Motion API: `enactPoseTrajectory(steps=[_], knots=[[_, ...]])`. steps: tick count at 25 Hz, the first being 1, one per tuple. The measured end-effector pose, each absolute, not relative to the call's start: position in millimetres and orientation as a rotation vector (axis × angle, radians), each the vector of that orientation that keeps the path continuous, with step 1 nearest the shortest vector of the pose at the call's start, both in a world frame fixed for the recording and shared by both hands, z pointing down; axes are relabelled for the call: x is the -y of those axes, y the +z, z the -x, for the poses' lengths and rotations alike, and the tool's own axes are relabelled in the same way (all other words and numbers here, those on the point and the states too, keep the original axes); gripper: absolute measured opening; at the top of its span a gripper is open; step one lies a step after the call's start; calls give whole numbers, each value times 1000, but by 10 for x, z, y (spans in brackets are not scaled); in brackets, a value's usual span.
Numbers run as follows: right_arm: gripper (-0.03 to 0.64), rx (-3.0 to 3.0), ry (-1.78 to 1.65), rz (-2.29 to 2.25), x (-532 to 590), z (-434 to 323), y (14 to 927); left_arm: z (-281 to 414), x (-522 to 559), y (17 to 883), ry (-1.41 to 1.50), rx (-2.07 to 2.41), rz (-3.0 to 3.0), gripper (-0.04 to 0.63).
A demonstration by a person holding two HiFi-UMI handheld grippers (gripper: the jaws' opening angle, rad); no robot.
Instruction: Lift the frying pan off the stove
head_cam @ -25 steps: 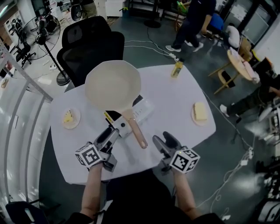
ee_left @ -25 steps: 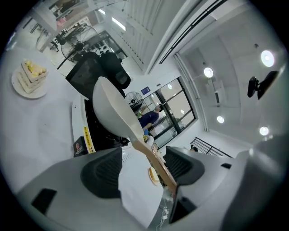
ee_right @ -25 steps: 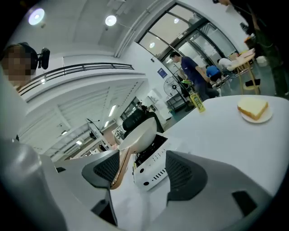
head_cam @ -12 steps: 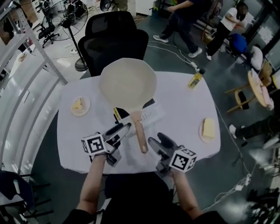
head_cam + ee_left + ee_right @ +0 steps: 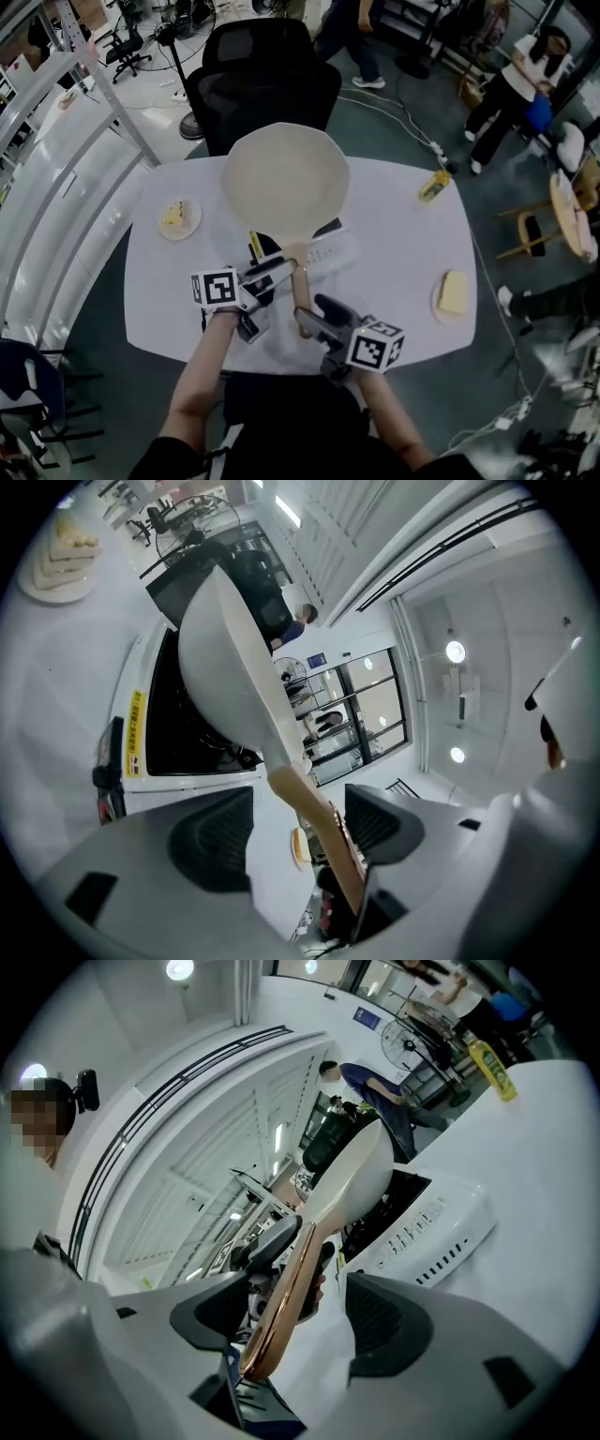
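A cream frying pan (image 5: 284, 178) rests on a white and black stove (image 5: 325, 247) in the middle of the white table (image 5: 403, 244). Its wooden handle (image 5: 300, 286) points toward me. My left gripper (image 5: 277, 272) reaches in from the left and stands open, with the handle (image 5: 314, 822) running between its jaws and nearer the right pad. My right gripper (image 5: 311, 320) is open at the handle's near end. In the right gripper view the handle (image 5: 281, 1307) crosses the gap at a slant, and neither pad (image 5: 386, 1321) is pressed on it.
A plate with a cake piece (image 5: 175, 217) lies at the table's left, a plate with a yellow block (image 5: 454, 293) at its right, and a yellow bottle (image 5: 433, 185) at the far right corner. A black chair (image 5: 262, 75) stands behind the table. People walk in the background.
Both grippers have moved in from the table's near edge to the pan handle, the left from the left side, the right to the handle's end. The pan has not moved.
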State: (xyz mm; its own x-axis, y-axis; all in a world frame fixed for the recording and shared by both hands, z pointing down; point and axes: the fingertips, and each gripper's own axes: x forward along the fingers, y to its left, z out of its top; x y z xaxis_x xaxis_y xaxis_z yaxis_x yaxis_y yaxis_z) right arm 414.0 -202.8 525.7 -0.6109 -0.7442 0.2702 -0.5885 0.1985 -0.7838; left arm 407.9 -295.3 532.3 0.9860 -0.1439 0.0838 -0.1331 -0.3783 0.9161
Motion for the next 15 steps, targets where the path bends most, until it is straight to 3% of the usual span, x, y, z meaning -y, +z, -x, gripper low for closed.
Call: enactPoseTrajectory(steps=[15], knots=[[308, -2365, -1592, 1023, 2191, -3889, 5444, -4551, 3038, 5324, -64, -49, -1737, 288]])
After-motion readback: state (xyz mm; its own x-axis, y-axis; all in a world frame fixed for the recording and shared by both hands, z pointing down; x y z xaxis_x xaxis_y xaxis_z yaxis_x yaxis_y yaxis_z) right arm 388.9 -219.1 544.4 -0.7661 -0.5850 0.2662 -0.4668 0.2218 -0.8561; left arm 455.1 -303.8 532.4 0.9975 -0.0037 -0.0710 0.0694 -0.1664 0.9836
